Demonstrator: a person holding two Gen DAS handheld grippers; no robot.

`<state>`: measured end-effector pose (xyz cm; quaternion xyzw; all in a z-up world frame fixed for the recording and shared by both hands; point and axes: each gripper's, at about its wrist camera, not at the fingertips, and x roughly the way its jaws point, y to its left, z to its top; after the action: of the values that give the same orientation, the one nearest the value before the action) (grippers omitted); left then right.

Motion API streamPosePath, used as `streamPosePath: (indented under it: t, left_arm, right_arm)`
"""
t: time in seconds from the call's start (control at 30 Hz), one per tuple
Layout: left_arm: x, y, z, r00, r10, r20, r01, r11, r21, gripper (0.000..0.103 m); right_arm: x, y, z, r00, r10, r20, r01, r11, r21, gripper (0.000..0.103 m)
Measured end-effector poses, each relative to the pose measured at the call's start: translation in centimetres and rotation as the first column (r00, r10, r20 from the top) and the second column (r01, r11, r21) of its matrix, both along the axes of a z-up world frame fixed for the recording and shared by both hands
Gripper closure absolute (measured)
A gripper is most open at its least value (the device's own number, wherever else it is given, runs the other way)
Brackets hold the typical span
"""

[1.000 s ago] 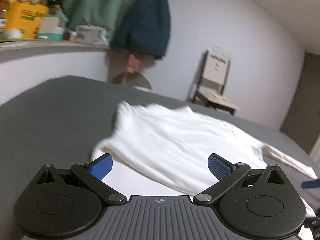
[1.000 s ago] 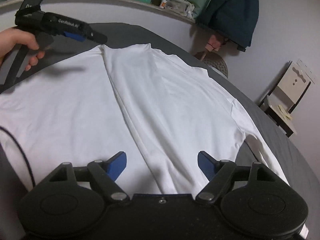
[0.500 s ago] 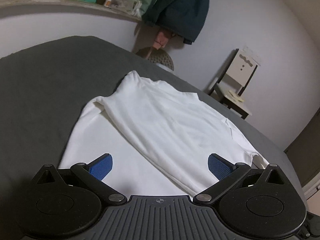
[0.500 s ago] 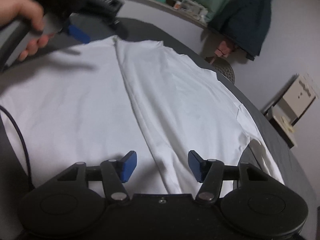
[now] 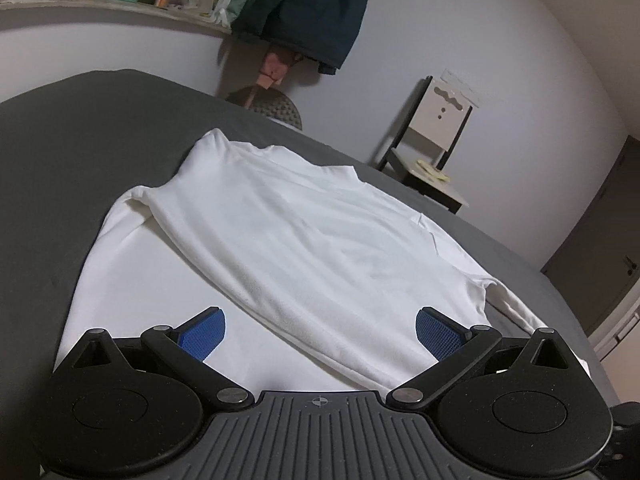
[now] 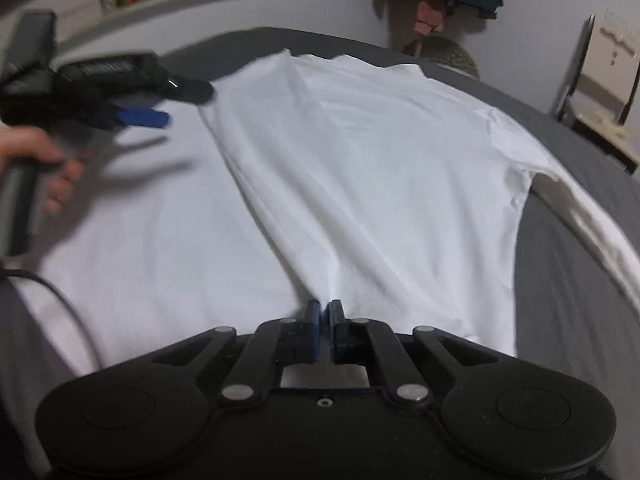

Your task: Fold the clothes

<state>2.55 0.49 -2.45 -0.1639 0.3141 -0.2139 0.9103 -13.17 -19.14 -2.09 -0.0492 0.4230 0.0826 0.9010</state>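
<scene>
A white long-sleeve shirt (image 5: 304, 240) lies on the dark grey bed (image 5: 80, 136), with one side folded over its middle. My left gripper (image 5: 320, 336) hovers open over the shirt's near part, nothing between its blue pads. In the right wrist view the same left gripper (image 6: 176, 104) hangs open above the shirt's far left part, held by a hand (image 6: 44, 160). My right gripper (image 6: 324, 318) is shut on the folded edge of the shirt (image 6: 360, 168) near its hem, and creases run into the pads. One sleeve (image 6: 600, 232) trails off to the right.
A curved shelf (image 5: 120, 4) with boxes runs along the wall behind the bed. Green and dark jackets (image 5: 316, 4) hang above a round wicker object (image 5: 272, 106). A chair (image 5: 432, 148) stands at the right, with a dark door (image 5: 600, 248) beyond it. A black cable (image 6: 64, 304) crosses the near left.
My right gripper has shut on the shirt's folded edge. The left gripper has swung lower over the shirt and stayed open.
</scene>
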Motion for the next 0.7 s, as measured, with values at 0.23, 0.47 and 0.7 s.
streamPosePath:
  t: [0.23, 0.47, 0.7]
  left_arm:
    - [0.0, -0.1, -0.3, 1.000, -0.024, -0.002, 0.024, 1.000, -0.008, 0.000]
    - [-0.3, -0.6, 0.0, 0.998, -0.062, 0.029, 0.063, 0.998, -0.030, 0.000]
    - [-0.2, -0.7, -0.3, 0.997, -0.071, 0.035, 0.072, 0.997, -0.032, 0.000]
  right_arm:
    - [-0.8, -0.4, 1.1, 0.999, -0.044, -0.003, 0.044, 0.999, 0.028, 0.058]
    - [0.0, -2.4, 1.2, 0.990, -0.139, 0.020, 0.136, 0.985, 0.101, 0.059]
    - [0.8, -1.8, -0.3, 0.991, -0.117, -0.069, 0.124, 0.986, 0.109, 0.060]
